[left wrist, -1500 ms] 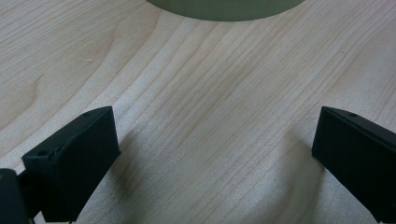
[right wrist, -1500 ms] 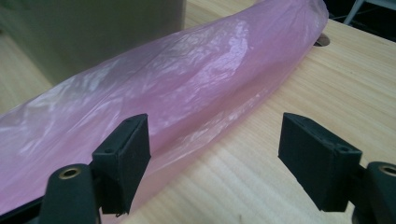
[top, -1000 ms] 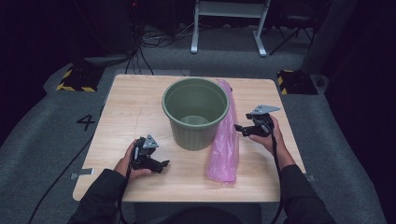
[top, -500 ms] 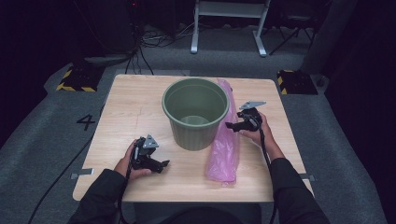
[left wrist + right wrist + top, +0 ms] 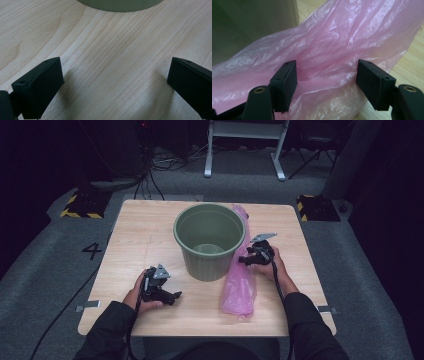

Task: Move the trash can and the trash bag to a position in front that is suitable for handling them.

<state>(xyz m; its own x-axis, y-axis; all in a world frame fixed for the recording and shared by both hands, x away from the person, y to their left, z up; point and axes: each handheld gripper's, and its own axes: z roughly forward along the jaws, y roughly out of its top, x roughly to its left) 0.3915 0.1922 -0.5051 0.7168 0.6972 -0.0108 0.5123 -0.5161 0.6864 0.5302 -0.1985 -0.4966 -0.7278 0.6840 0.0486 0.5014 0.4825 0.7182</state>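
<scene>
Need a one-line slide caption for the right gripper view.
Right gripper, jaws open, closing in on a crumpled pink plastic bag lying beside the green bin.

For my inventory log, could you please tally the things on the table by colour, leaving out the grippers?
Green: 1, the round green plastic bucket
Pink: 1, the crumpled pink plastic bag lying beside it
Total: 2

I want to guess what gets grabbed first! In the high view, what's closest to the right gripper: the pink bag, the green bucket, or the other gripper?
1. Pink bag, right beside the right gripper.
2. Green bucket, middle of the table.
3. Left gripper, near the front edge.
</scene>
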